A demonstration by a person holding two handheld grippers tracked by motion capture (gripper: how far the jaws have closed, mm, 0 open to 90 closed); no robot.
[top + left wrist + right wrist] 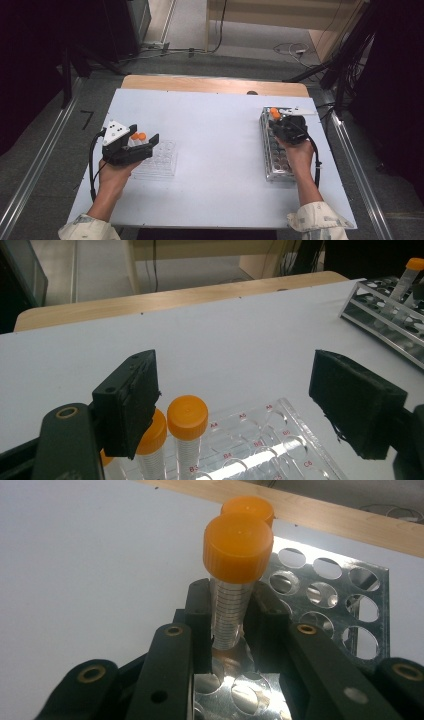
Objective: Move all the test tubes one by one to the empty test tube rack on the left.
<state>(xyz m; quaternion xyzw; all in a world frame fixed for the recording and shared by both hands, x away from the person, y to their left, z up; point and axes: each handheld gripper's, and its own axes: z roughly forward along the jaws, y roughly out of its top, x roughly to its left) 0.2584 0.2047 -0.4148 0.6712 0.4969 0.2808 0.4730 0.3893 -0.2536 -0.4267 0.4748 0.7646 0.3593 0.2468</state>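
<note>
Red labels A4, B4, C6 mark the clear rack (pixel 280 440).

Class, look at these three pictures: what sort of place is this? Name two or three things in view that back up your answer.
Probably a lab-style test bench. On a white table stand a metal tube rack and a clear plastic rack with orange-capped tubes. Cables trail across the floor behind.

Your right claw (pixel 231 630) is clamped on a graduated tube with an orange cap (pixel 231 607), standing in the metal rack (pixel 345 605). A second orange-capped tube (pixel 248 505) stands just behind it on the white tabletop (pixel 90 570).
</note>
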